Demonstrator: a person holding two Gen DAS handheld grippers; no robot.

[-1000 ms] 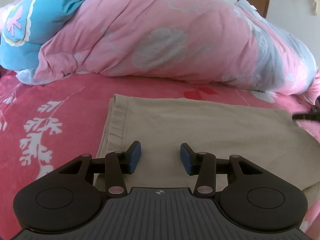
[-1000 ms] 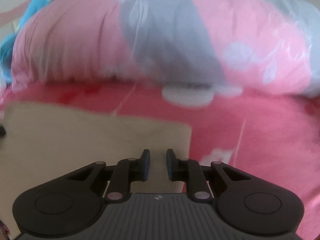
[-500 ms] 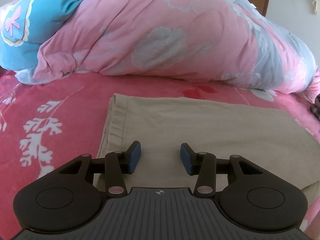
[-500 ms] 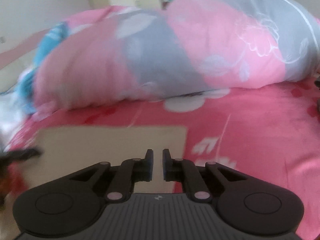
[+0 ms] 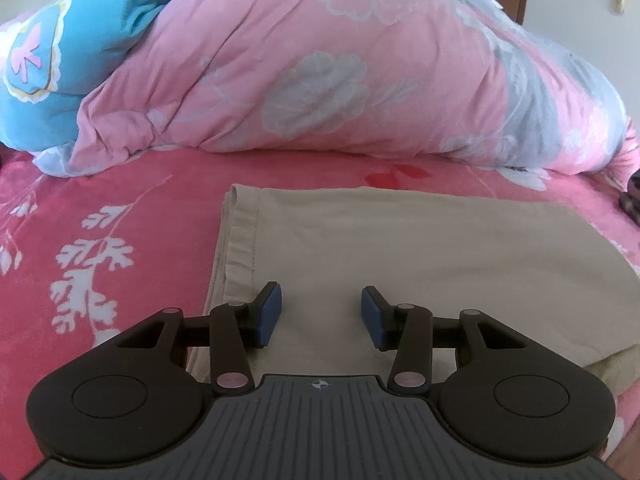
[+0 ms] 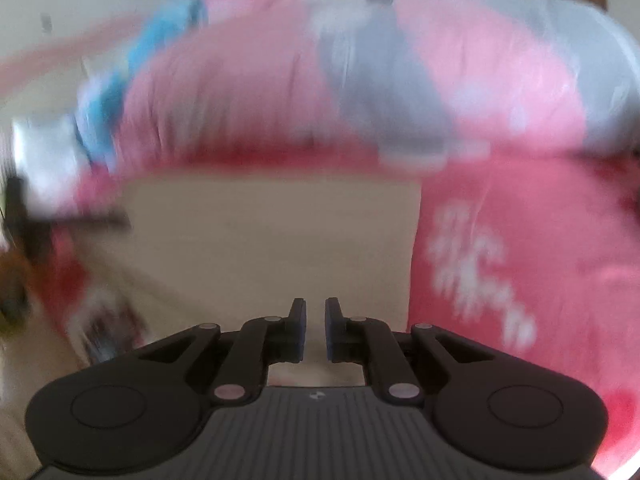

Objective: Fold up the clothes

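A beige folded garment (image 5: 400, 256) lies flat on the pink floral bed sheet (image 5: 120, 208), its hemmed edge to the left. My left gripper (image 5: 320, 314) hovers over the garment's near left part, open, with nothing between its blue pads (image 5: 269, 312). The right wrist view is motion-blurred. There the garment (image 6: 272, 240) fills the centre, its right edge straight against the sheet. My right gripper (image 6: 316, 326) is above the garment's near right part, its jaws drawn together to a thin slit with no cloth in it.
A big pink and grey floral duvet (image 5: 320, 72) is heaped along the far side, with a blue blanket (image 5: 80, 40) at its left end. A small dark object (image 5: 631, 202) shows at the right edge. A dark blurred shape (image 6: 20, 216) sits at the left of the right wrist view.
The right gripper's tip has left the right edge of the left wrist view. Its jaws have narrowed, and its view has swung and blurred. The left gripper has stayed put.
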